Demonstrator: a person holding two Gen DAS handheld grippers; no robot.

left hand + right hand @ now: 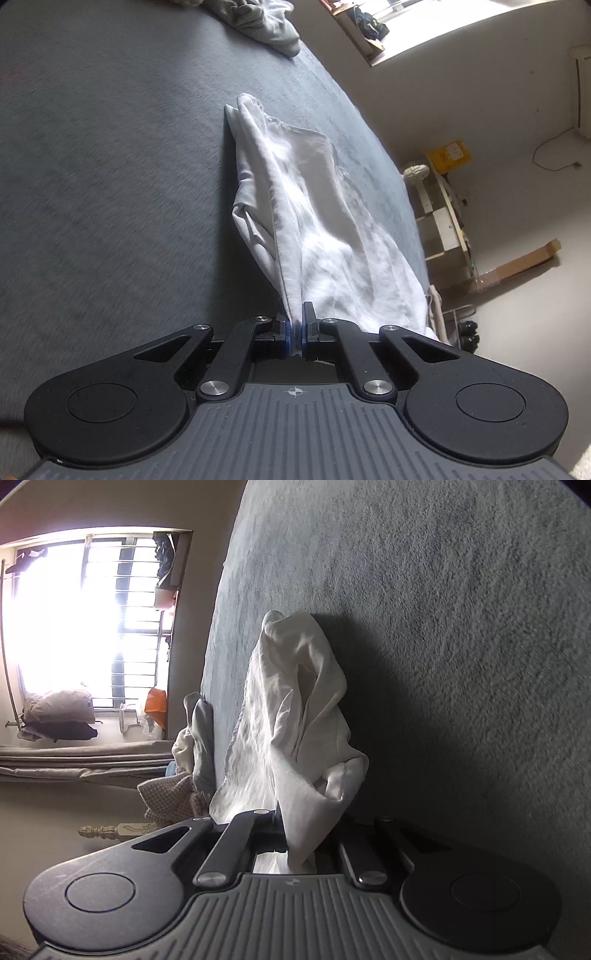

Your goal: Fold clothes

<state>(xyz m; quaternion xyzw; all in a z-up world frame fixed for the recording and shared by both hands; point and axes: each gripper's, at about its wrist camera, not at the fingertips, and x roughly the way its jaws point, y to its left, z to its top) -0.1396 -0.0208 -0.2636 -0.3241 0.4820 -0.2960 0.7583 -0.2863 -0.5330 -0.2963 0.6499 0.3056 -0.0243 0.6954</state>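
Note:
A white garment (pixel 314 218) hangs stretched between my two grippers above a grey-blue bed cover (pixel 110 166). My left gripper (pixel 295 325) is shut on one bunched edge of it, the cloth pinched between the blue pads. In the right wrist view the same white garment (pixel 295 720) drapes over my right gripper (pixel 299 845), which is shut on a fold of it; the fingertips are hidden by the cloth. The garment's far end touches the bed cover (pixel 461 627).
A heap of grey and white clothes (pixel 266 22) lies at the far end of the bed, also in the right wrist view (pixel 195 738). A bright barred window (pixel 92 620), a shelf unit (pixel 443 221) and a cardboard piece (pixel 517 262) stand beside the bed.

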